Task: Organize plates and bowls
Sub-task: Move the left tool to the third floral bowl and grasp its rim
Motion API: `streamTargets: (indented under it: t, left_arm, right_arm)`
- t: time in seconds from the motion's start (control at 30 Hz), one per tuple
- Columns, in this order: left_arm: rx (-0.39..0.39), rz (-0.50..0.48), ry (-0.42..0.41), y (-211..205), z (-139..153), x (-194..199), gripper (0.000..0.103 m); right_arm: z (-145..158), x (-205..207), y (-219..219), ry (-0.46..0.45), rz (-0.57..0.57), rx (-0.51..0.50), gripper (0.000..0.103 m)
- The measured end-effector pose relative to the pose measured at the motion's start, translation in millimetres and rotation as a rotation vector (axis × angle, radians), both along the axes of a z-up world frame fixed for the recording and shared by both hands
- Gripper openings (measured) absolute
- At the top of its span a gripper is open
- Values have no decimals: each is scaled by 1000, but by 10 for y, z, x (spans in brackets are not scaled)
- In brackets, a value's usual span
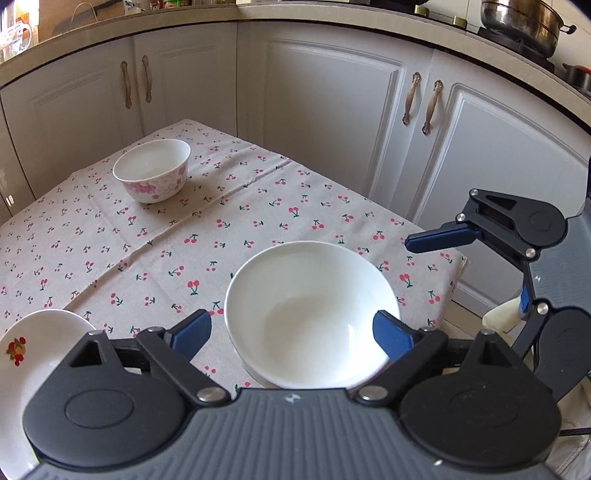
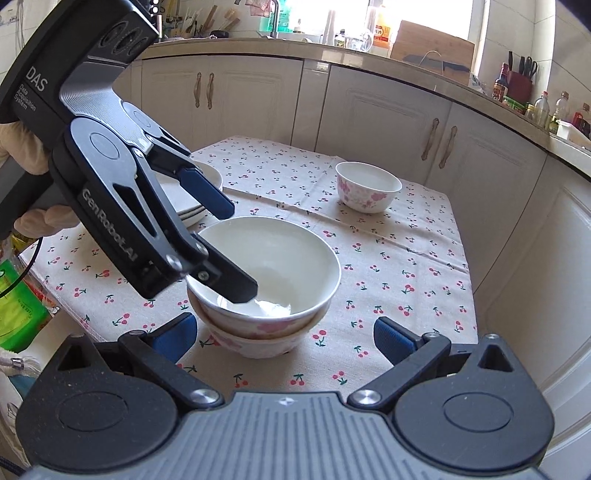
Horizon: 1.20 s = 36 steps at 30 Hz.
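A plain white bowl sits nested in a pink-flowered bowl near the front of the cherry-print tablecloth. My left gripper is open. In the right wrist view the left gripper straddles the white bowl's near-left rim, one finger over the inside, the other outside, and neither pad presses on it. My right gripper is open just short of the stack, and the right gripper shows at the table's right edge. Another flowered bowl stands alone farther back. Stacked plates lie to the left.
White cabinet doors ring the small table closely on the far and right sides. A metal pot sits on the stove above. A green packet lies off the table's left edge. A gloved hand holds the left gripper.
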<state>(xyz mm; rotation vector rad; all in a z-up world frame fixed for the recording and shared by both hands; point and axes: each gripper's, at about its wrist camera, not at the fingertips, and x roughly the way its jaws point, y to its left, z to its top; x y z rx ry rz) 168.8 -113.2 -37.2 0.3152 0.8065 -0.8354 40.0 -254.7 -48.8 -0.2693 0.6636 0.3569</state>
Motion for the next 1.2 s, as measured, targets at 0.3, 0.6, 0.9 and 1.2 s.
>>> streamTargets:
  t: [0.3, 0.6, 0.9, 1.2]
  left_arm:
    - [-28, 48, -57, 69, 205, 312, 97]
    - [-31, 92, -97, -11, 359, 919, 97]
    - [11, 118, -83, -195, 211, 1584, 97]
    - [39, 158, -63, -366, 70, 2179, 97]
  right_arm:
    - [216, 177, -225, -42, 9, 29, 103]
    - [365, 731, -484, -74, -18, 53, 103]
    - [288, 1317, -578, -68, -21, 40, 103]
    - [150, 1918, -650, -50, 19, 40, 103]
